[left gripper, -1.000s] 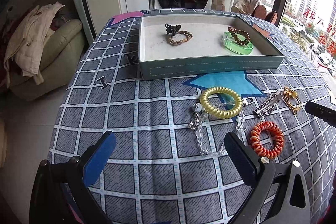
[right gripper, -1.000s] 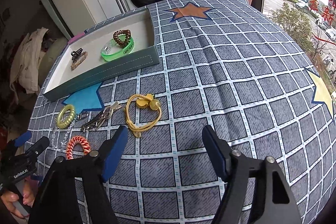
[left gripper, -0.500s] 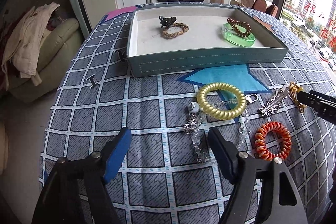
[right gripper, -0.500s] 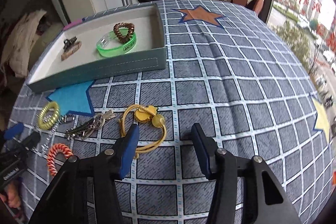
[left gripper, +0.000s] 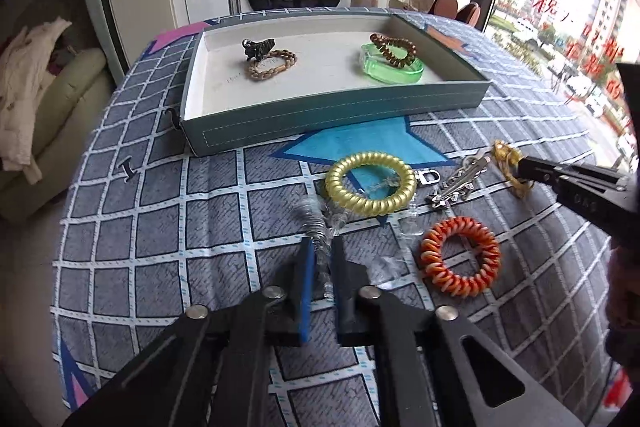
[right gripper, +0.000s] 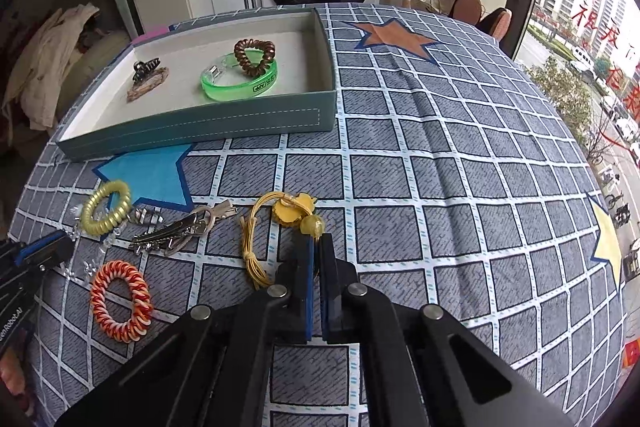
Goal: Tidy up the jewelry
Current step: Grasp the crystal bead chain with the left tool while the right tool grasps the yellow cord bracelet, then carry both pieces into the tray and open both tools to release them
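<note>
Left tool (left gripper: 321, 251) is pinched shut on the clear crystal chain (left gripper: 320, 227), near end of it, low on the counter (left gripper: 160, 219). Right tool (right gripper: 315, 247) is pressed together on the yellow cord necklace (right gripper: 256, 227), just behind its amber bead (right gripper: 312, 225); we read that as a grip on the cord, though the contact point is hidden between the pads. So we judge both grasps made and the lift next. The chain runs under the yellow spiral hair tie (left gripper: 370, 183), so we should raise the left straight up and slowly, otherwise the tie gets dragged or flicked. Chain is slippery and beady: keep the pinch firm, and watch the free end near the orange spiral hair tie (left gripper: 460, 257) for snagging. On the right, the cord loop lies just beside the silver hair clip (right gripper: 176, 233); we lift clear before moving sideways so the knot does not hook it. Carry both high enough to clear the front wall of the tray (left gripper: 332, 127), which sits farther back on the counter. Inside it already: a black claw clip (left gripper: 258, 47) touching a brown link bracelet (left gripper: 272, 65) on the left, a brown spiral tie (left gripper: 394, 47) resting on a green bangle (left gripper: 392, 69) on the right. The middle of the tray floor is bare, so we drop there, one tool at a time.
</note>
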Tool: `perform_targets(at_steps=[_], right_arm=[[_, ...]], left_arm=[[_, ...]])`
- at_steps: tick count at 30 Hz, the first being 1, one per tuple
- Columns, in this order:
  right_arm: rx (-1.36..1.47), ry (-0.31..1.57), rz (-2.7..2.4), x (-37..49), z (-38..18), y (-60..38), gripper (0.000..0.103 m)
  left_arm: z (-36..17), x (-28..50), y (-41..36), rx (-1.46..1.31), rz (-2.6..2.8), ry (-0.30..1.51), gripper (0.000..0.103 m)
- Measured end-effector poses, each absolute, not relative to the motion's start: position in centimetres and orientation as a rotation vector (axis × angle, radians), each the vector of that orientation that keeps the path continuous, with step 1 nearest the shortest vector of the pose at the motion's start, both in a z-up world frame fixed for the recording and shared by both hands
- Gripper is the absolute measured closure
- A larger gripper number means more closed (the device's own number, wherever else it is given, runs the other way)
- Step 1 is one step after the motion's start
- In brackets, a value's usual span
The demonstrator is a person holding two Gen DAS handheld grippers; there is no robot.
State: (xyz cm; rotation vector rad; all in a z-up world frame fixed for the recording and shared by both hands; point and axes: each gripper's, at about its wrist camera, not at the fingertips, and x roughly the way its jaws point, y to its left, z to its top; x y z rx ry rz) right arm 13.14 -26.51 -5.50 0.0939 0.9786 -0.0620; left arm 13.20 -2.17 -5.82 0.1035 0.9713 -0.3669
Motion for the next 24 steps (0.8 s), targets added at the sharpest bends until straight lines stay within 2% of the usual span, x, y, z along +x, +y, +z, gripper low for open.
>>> perform_targets(at_steps=[24], right_arm=[[0.262,0.851,0.047,11.5,1.2,-27.7,0.1]], left_arm=[[1.8,11.7,-0.3,0.022,-0.468,0.813,0.078]])
